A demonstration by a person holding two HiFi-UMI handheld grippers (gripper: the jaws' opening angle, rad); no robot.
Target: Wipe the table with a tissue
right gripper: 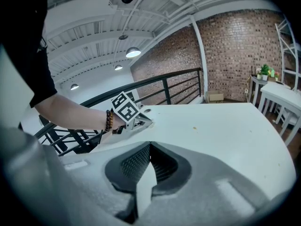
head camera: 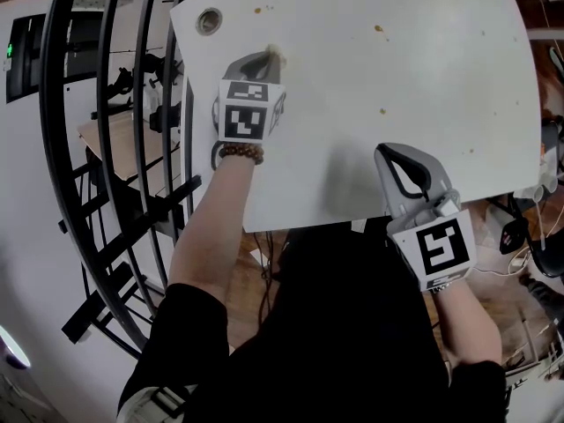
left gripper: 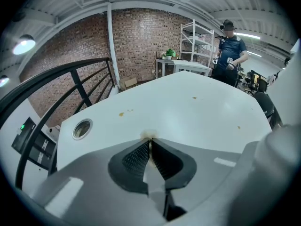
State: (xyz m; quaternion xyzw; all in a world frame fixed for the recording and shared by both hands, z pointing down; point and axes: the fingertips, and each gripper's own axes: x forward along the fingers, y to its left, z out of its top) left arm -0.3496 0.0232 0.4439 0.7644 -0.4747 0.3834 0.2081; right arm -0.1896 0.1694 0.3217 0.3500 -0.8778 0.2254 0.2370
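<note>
- The jaws of the left gripper (left gripper: 150, 140) are pressed almost together, and they pinch a small wad of tissue (left gripper: 149, 134) at their very tips.
- The tissue shows only as a pale crumpled tuft just past the tips, tinged yellow-brown at its edge. No long axis can be made out. It appears to rest on the counter (head camera: 414, 77), with the gripper angled downward.
- The jaws of the right gripper (right gripper: 149, 146) are pressed together with nothing between them. This gripper hangs over the near edge of the counter, well apart from the tissue.
- Brownish spots lie on the white surface. One spot (head camera: 258, 10) is just beyond the tissue, near the round hole (head camera: 209, 21).
- Another spot (head camera: 379, 29) lies beyond the tissue and to the right. A third spot (head camera: 382, 111) lies to the right of the left gripper and just beyond the right jaws.
- Judgement: the coming stroke depends on the left gripper, because it alone carries the tissue. The nearest soil lies straight ahead of its jaws, and the rest lies off to their right.
</note>
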